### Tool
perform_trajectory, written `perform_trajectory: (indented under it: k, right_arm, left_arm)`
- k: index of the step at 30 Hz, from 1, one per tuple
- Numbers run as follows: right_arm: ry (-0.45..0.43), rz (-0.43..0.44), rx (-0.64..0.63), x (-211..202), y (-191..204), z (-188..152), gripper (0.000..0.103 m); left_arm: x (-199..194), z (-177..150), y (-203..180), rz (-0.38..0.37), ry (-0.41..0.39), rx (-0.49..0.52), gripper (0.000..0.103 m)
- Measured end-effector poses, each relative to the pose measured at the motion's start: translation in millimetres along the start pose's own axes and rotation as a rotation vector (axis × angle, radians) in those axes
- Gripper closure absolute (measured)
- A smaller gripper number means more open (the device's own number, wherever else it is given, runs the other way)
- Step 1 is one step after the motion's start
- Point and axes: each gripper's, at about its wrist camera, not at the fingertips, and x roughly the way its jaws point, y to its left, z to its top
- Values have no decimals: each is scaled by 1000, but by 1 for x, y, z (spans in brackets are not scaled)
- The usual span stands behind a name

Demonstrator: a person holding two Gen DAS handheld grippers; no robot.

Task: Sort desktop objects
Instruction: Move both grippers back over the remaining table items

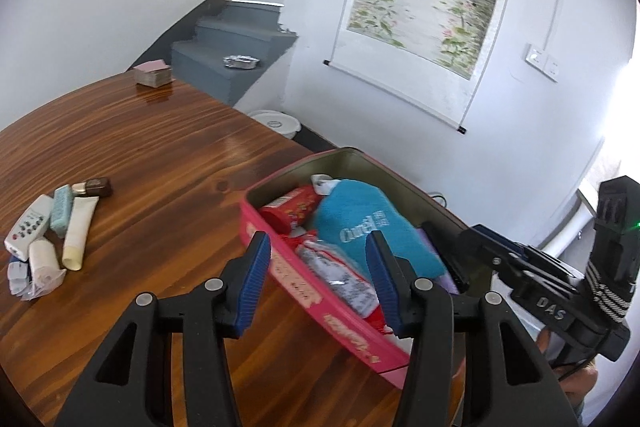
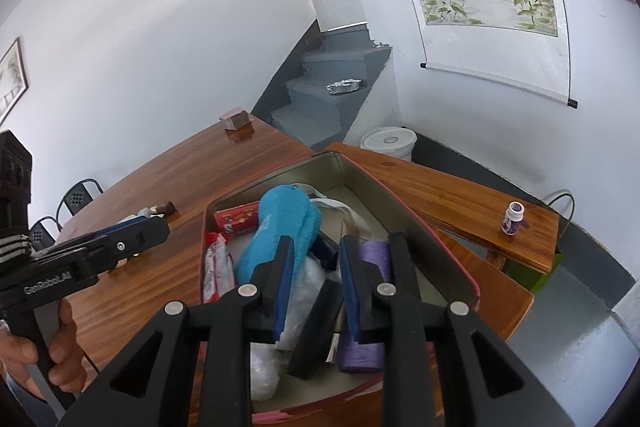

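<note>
An open pink tin (image 1: 312,291) stands on the wooden table (image 1: 160,155). It holds a blue sock (image 1: 368,219), a red packet (image 1: 292,207), a snack wrapper (image 1: 340,279) and a purple roll (image 2: 372,255). My left gripper (image 1: 316,243) hovers open over the tin's near wall with nothing between its pads. My right gripper (image 2: 316,247) hangs over the tin with its pads a little apart. A black block (image 2: 316,323) leans in the tin just below them, clear of the left pad. A remote (image 1: 28,227), a cream tube (image 1: 78,231) and other small items lie at the table's left.
A stack of cards (image 1: 154,73) sits at the table's far edge. A small bottle (image 2: 512,217) stands on a wooden bench right of the tin. A white bucket (image 2: 388,141) and grey stairs lie beyond. Metal chairs (image 2: 76,199) are at the far left.
</note>
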Motion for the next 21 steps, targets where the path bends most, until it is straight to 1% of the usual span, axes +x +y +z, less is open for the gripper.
perform_trajectory:
  k: [5, 8, 10, 12, 17, 21]
  right_arm:
    - [6, 19, -6, 1, 10, -1, 75]
    - [17, 36, -21, 6, 21, -3, 65]
    - [20, 51, -36, 8, 30, -5, 47]
    - [19, 67, -55, 10, 41, -6, 39]
    - [37, 117, -96, 16, 65, -8, 35]
    - [55, 157, -128, 24, 86, -10, 28]
  left_arm:
    - [-5, -3, 20, 51, -11, -26, 50]
    - [-7, -4, 32, 88, -16, -38, 50]
    - [-9, -4, 43, 110, -19, -57, 50]
    - [-12, -3, 52, 128, -23, -72, 50]
    - [-25, -3, 87, 209, -43, -112, 50]
    - [-36, -3, 123, 298, -55, -144, 50]
